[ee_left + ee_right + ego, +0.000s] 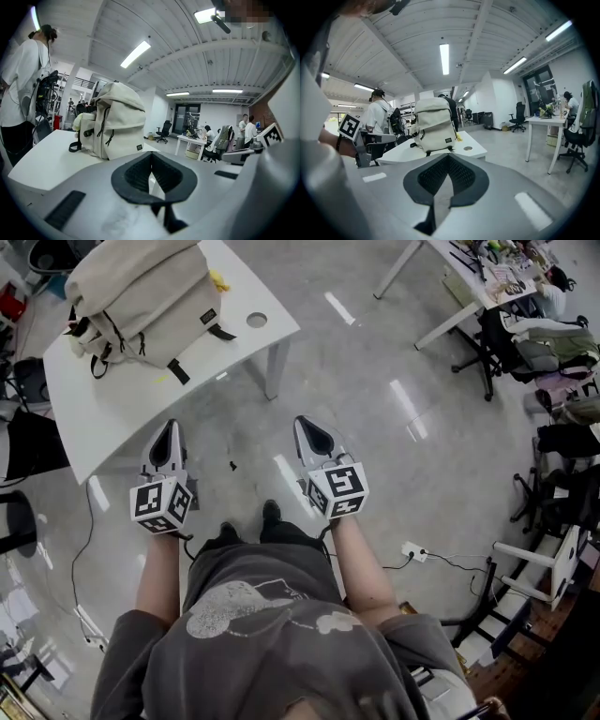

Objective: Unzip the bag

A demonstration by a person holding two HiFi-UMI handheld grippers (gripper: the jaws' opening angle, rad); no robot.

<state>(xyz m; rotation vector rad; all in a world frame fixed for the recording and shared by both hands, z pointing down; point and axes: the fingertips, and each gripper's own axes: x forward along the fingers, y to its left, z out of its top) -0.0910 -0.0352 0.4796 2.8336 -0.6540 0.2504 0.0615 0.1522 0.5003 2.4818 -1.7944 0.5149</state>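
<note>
a pale canvas bag (pixel 141 296) sits on a white bench (pixel 112 399) at the far left of an open office, well apart from the person standing on the grey floor (pixel 375 427) with a pair of tongs in each hand. the left tongs (pixel 169 432) and the right tongs (pixel 307 427) hang side by side over the floor, short of the bench's near edge. both pairs are pressed together at the tips, with nothing between them.

seen from the left gripper view, the bag (pixel 117 122) stands upright and plump. dark cord pulls (pixel 110 136) dangle down its front, and a black strap (pixel 77 143) trails onto the bench (pixel 42 159). the right gripper view shows the same bag (pixel 435 124) square on, with a small yellow object (pixel 458 137) just beside it. no view shows whether the zip is drawn shut or already run open, so the scene fits a bag waiting to be opened as well as one left opened.

the bag looks soft and fairly light, likely to slump, crease or slide on the smooth bench top when pulled. the best hold for working the zip is probably a cord pull, thin and floppy, so it wants a firm pinch. the cloth near the zip's end would serve as the bracing point.
</note>
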